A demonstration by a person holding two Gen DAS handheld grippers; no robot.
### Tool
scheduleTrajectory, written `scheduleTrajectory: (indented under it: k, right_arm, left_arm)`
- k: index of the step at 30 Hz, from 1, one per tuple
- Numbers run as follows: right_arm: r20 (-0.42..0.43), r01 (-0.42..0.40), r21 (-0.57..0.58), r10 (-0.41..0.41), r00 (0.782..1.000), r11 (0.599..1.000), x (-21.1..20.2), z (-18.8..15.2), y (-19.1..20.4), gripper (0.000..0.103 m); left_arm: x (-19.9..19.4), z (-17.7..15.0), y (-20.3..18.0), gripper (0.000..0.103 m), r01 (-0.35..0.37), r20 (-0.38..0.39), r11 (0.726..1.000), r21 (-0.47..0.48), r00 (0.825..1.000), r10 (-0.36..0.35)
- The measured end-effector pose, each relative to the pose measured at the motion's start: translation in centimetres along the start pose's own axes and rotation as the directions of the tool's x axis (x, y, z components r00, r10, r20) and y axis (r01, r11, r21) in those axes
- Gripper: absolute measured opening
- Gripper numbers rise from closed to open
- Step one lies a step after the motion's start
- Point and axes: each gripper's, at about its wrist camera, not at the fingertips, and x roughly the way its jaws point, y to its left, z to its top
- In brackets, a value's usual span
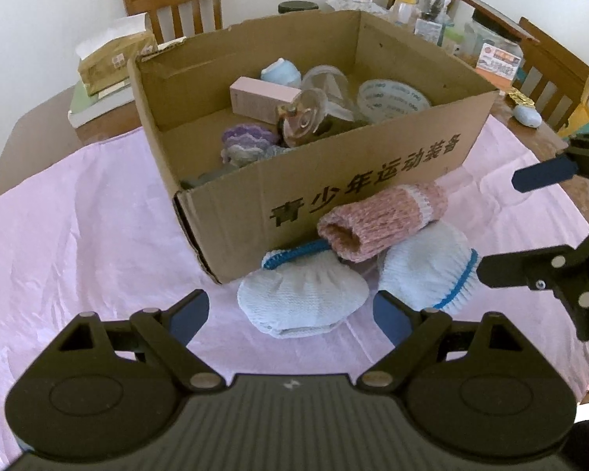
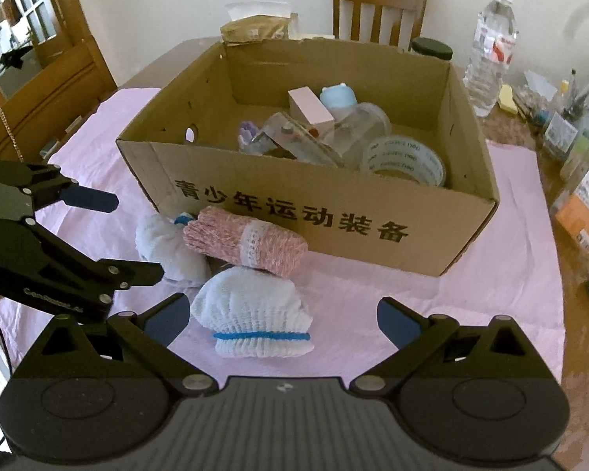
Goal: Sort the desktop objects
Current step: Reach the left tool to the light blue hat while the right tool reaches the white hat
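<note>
The box is brown with black letters. A pink and white speckled glove roll lies in front of it. At 6 o'clock from the roll sits a white glove bundle with a blue stripe. The cloth is light pink. The fingers have dark blue pads.

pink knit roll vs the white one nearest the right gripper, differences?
Colour: the pink knit roll is mottled pink with a white band; the white knit roll has a blue band.
Shape: the pink knit roll is a long tube lying on its side; the white knit roll is a squat bundle.
Position: pink lies against the cardboard box; white lies in front, apart from the box.
Both sit outside the box.
</note>
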Motion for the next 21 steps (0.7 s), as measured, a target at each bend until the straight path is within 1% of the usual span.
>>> scheduleTrajectory:
  k: [5,10,21]
  right_arm:
    - [0.001,-0.005,0.01,0.005,1.0,1.0,0.4,-0.3,0.2,0.103]
    - [-0.011,0.013,0.002,-0.013,1.0,1.0,1.1,-1.0,0.6,0.103]
    - [-0.041,0.004,0.063,-0.001,0.999,0.998,1.9,-1.7,0.0,0.103]
  left_arm:
    - [0.8,-0.1,-0.3,0.091,-0.011,-0.005,1.0,-0.004,1.0,0.011]
    - [1.6,-0.3,-0.3,0.091,-0.01,-0.01,0.999,-0.041,1.0,0.01]
    - [2.9,-0.1,-0.5,0.091,-0.013,-0.017,0.997,-0.076,1.0,0.012]
